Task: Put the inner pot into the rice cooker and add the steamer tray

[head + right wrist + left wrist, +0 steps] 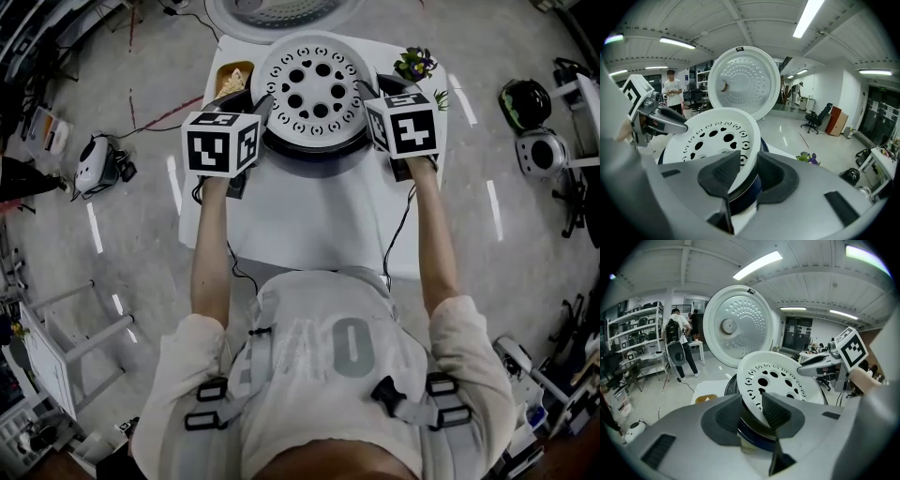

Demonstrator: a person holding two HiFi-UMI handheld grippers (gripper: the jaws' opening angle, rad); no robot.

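**Steamer tray gripped from both sides at the open cooker**

Seen from the head view only: white table (309, 225), cooker at its far end, forearms stretched out over the cloth.

Rice cooker (314, 150) open, lid (281, 11) cut off by the top edge there. Full round underside of the lid, upright behind the tray, given only by the left gripper view (740, 324) and the right gripper view (745, 82).

Steamer tray (314, 89), white and perforated, over the cooker mouth; looks flat from above, tilted in each gripper view. Beneath it just a dark blue rim (754, 439); cannot tell whether seated.

Left gripper (752, 404) clamped on the tray's left rim, pads on either face of the edge. Right gripper (749, 168) likewise clamped on the right rim. Each gripper's tip also caught in the other's view, at the opposite rim.

Small bowl (232, 80) of pale yellow contents left of the cooker; also in the left gripper view. Sprig of purple flowers (415, 64) right of it; also in the right gripper view.
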